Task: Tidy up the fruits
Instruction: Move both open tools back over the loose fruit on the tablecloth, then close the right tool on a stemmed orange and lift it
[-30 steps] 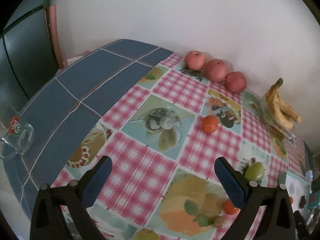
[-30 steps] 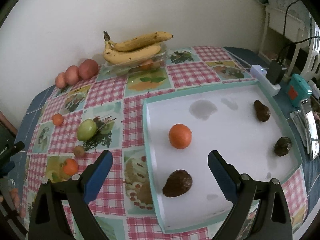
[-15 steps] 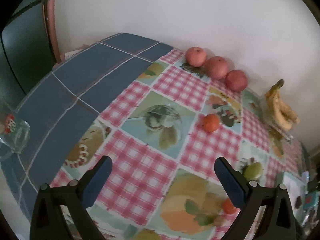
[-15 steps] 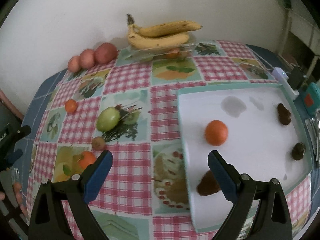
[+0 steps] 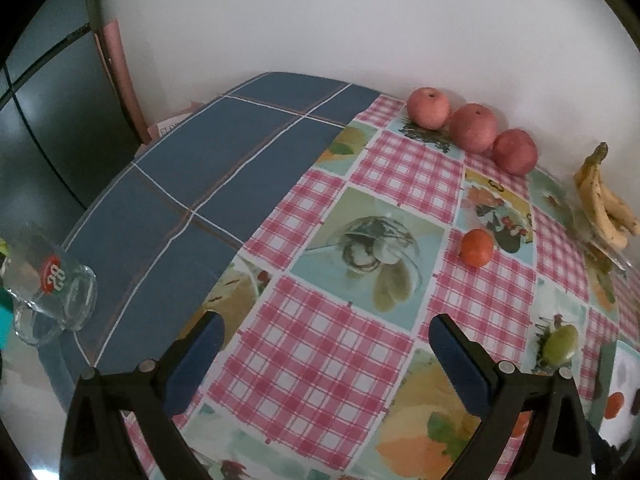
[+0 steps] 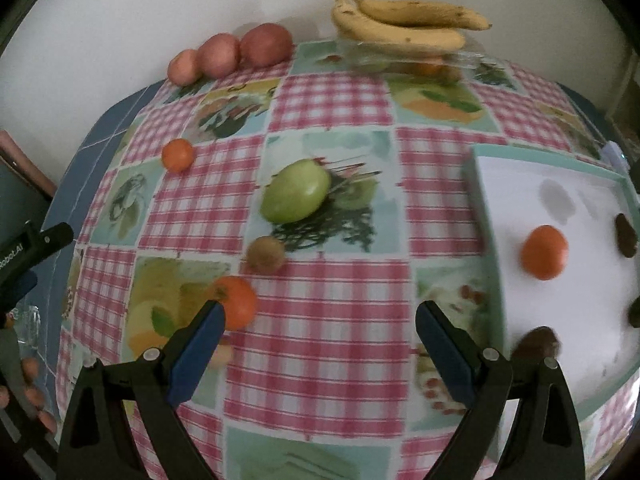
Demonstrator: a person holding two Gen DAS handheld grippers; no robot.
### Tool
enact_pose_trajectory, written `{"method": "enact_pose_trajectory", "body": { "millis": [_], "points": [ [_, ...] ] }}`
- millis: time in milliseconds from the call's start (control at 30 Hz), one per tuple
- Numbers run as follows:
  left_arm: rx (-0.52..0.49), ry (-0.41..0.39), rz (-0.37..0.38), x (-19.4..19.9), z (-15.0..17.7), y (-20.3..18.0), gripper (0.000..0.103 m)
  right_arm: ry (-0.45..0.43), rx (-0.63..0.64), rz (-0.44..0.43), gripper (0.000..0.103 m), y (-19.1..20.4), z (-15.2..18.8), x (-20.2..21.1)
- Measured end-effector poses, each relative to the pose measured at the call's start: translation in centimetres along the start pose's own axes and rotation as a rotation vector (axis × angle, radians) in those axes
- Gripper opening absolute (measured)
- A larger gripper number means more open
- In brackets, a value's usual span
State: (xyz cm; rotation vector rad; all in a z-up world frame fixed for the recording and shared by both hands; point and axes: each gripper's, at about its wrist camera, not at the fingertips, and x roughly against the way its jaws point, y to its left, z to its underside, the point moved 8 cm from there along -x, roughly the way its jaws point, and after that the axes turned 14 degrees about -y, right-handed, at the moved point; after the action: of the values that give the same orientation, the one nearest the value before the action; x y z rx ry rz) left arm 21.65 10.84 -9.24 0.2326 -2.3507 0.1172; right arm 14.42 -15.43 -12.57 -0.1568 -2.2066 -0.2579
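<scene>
My right gripper (image 6: pixel 318 316) is open above the checked tablecloth, and an orange (image 6: pixel 236 301) lies just beyond its left fingertip. Farther off sit a brown kiwi (image 6: pixel 265 254), a green apple (image 6: pixel 296 196) and a small orange (image 6: pixel 178 155). Three red apples (image 6: pixel 232 54) line the wall beside bananas (image 6: pixel 404 24). To the right, a white tray (image 6: pixel 484 200) holds an orange (image 6: pixel 544 252) and dark avocados (image 6: pixel 625 235). My left gripper (image 5: pixel 326 330) is open and empty over the cloth, with the small orange (image 5: pixel 476 247) and red apples (image 5: pixel 472 128) ahead of it.
A glass mug (image 5: pixel 48 288) lies on the blue cloth at the table's left edge. The bananas rest on a clear dish (image 6: pixel 404 60) with fruit inside. The left gripper's tool (image 6: pixel 28 248) and a hand (image 6: pixel 28 384) show at the right wrist view's left edge.
My right gripper has swung left, away from the tray and lower toward the fruit on the cloth. My left gripper has drifted slightly; both stay open.
</scene>
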Motion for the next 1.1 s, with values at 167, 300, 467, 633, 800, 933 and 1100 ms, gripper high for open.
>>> {"method": "enact_pose_trajectory", "body": {
  "millis": [167, 300, 467, 633, 800, 933, 1100],
  "points": [
    [0.007, 0.019, 0.0, -0.9, 0.1, 0.0, 0.103, 0.013, 0.01, -0.001, 0.096, 1.6, 0.0, -1.6],
    [-0.009, 0.027, -0.002, -1.6, 0.1, -0.2, 0.103, 0.021, 0.035, 0.009, 0.096, 2.9, 0.1, -2.9],
    [0.0, 0.039, 0.005, -2.2, 0.3, -0.3, 0.103, 0.041, 0.051, 0.04, 0.096, 3.5, 0.6, -4.5],
    [0.011, 0.042, 0.004, -2.3, 0.3, -0.1, 0.103, 0.044, 0.104, 0.094, 0.096, 4.0, 1.0, -5.6],
    [0.011, 0.057, 0.018, -2.4, 0.6, -0.4, 0.103, 0.039, 0.085, 0.106, 0.094, 3.8, 1.1, -5.6],
    [0.01, 0.08, 0.056, -2.5, 1.0, -1.2, 0.103, 0.028, 0.084, 0.108, 0.076, 3.3, 1.0, -5.0],
    [0.039, 0.131, 0.121, -2.7, 1.9, -2.5, 0.103, 0.018, 0.079, 0.106, 0.064, 2.5, 0.9, -4.5]
  ]
}}
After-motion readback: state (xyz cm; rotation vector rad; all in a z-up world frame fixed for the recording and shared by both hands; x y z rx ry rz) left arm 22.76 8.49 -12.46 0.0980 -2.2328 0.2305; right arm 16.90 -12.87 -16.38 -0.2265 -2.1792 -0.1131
